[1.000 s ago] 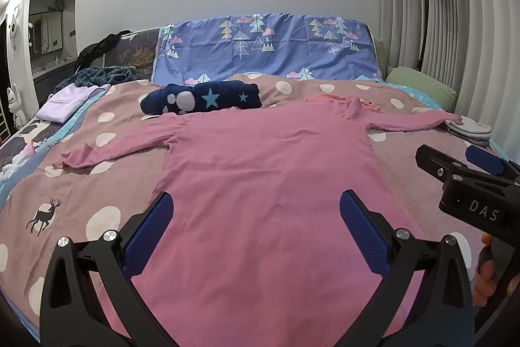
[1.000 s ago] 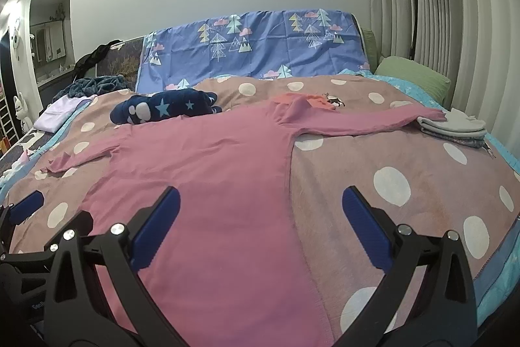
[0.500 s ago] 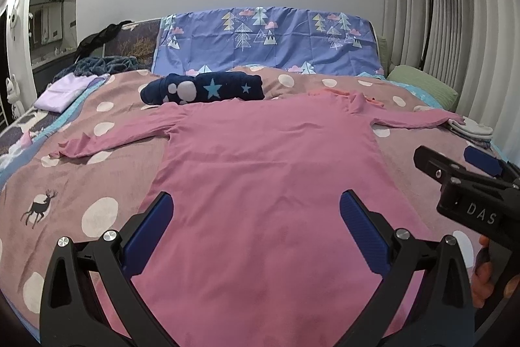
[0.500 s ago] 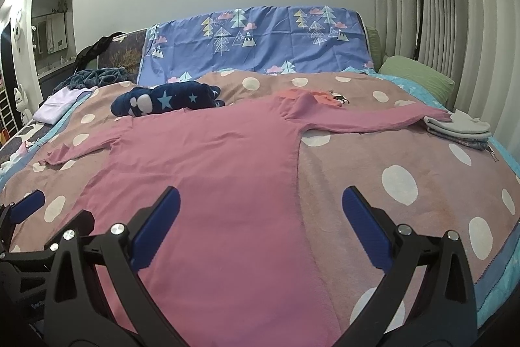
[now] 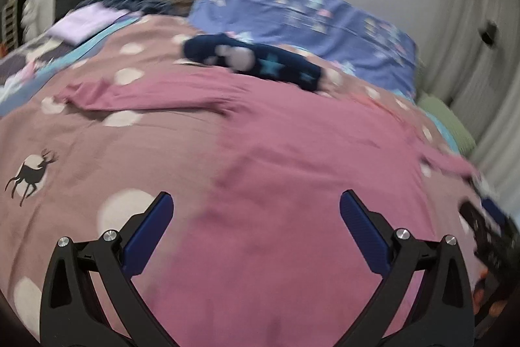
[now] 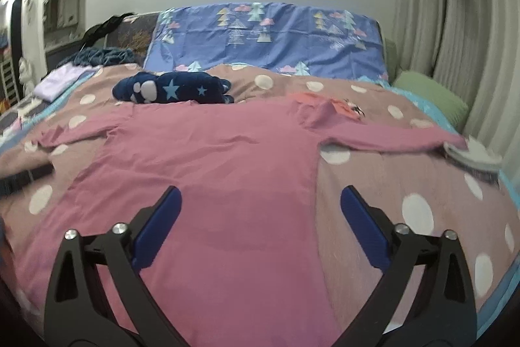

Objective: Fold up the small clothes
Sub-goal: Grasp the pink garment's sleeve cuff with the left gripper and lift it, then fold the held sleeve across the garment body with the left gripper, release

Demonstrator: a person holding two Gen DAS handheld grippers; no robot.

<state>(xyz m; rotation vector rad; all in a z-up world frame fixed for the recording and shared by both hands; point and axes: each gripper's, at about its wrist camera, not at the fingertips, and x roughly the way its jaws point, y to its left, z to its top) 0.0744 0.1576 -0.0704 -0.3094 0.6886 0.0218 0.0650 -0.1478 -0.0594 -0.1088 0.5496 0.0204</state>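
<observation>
A pink long-sleeved garment [image 6: 211,171] lies spread flat on the bed, sleeves out to both sides, its collar toward the headboard. In the blurred left wrist view the same pink garment [image 5: 292,158] fills the middle. My left gripper [image 5: 256,217] hangs open over the garment's near left edge, nothing between its blue pads. My right gripper [image 6: 260,210] stands wide over the near right part of the garment with its jaws closing slightly and nothing between them. The right gripper shows as a dark blur [image 5: 487,236] at the right edge of the left wrist view.
A folded navy garment with stars [image 6: 172,90] lies behind the pink one. A folded light stack [image 6: 474,155] sits at the right sleeve's end, a lilac piece [image 6: 60,80] at the far left. The polka-dot bedspread [image 6: 422,184], blue pillow cover [image 6: 276,34] and green pillow [image 6: 432,100] surround them.
The left gripper has swung leftward and rolled, so its view is tilted and blurred and the bedspread's deer print sits nearer. The right gripper shifted a little; both remain over the garment.
</observation>
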